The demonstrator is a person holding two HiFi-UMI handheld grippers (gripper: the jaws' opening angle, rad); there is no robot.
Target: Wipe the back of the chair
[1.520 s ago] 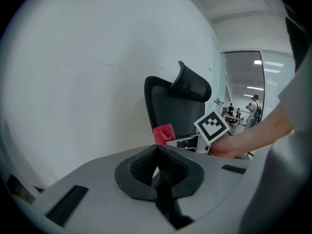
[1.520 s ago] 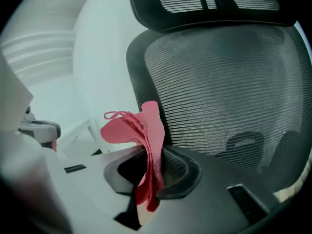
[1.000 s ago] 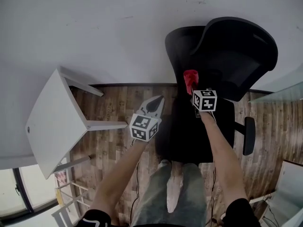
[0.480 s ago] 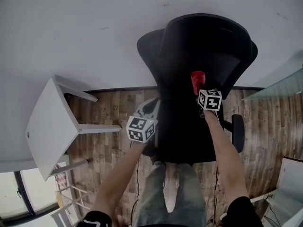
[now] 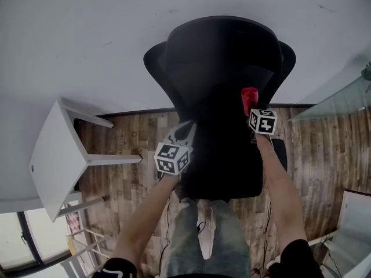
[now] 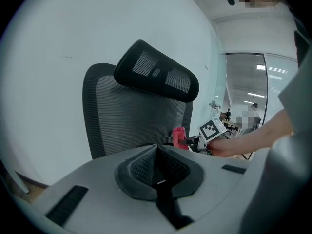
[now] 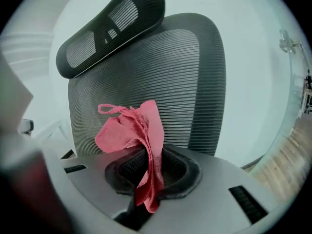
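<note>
A black office chair [image 5: 223, 68] stands in front of me against the white wall, its mesh back [image 7: 161, 82] and headrest [image 7: 107, 28] turned towards both grippers. My right gripper [image 5: 251, 106] is shut on a red cloth [image 5: 249, 97], held up close to the right side of the backrest. The cloth [image 7: 139, 135] bunches upward out of the right gripper [image 7: 148, 157]. My left gripper [image 5: 186, 127] hovers at the chair's left edge, shut with nothing in it. From the left gripper [image 6: 157, 150] I see the mesh back [image 6: 131, 126], the cloth [image 6: 179, 135] and the right cube.
A white table [image 5: 58, 155] stands at the left over the wooden floor [image 5: 127, 143]. A glass partition [image 5: 339, 100] runs along the right. My legs show below the chair seat. People stand far off in the office beyond the glass.
The chair has swung from angled to squarely facing me and sits more to the left. My right gripper with the cloth moved right along the backrest. The left gripper barely shifted.
</note>
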